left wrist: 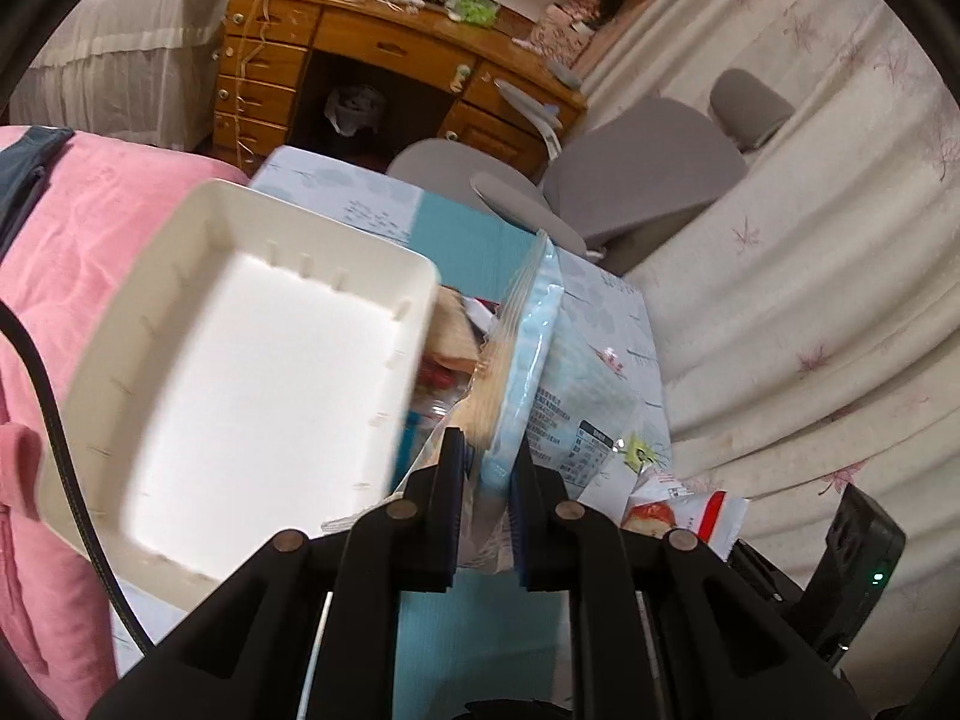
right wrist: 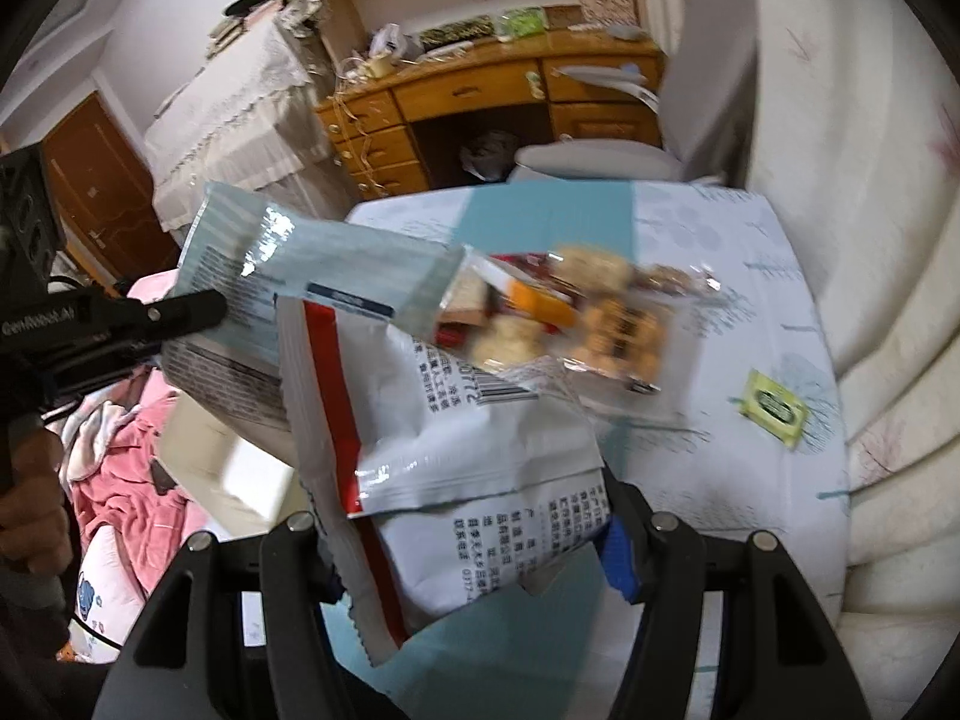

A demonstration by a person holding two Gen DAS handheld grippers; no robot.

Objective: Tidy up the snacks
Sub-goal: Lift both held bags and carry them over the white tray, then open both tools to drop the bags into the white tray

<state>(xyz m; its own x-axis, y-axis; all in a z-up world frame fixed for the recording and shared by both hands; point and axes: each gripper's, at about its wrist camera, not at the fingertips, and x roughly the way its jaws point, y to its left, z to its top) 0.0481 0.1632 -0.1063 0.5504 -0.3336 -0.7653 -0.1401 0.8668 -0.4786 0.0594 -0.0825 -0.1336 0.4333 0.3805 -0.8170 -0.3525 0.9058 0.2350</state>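
Right hand-held gripper (right wrist: 474,546) clamps white snack bag (right wrist: 456,456) over table (right wrist: 720,276)

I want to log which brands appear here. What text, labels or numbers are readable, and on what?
"GenRobot.AI": on the left gripper body.
"0772", partly cut off: above the barcode on the white-and-red snack bag.
Chinese print on that bag and on the light-blue snack packet: too blurred.
Yellow-green sachet: unreadable.

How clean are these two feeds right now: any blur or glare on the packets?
Left wrist view: the white tray is smeared by motion blur, while the light blue packet reads fairly sharp. Right wrist view: the clear biscuit packet is blurred and glare streaks the blue packet's film; both views bend at the edges.
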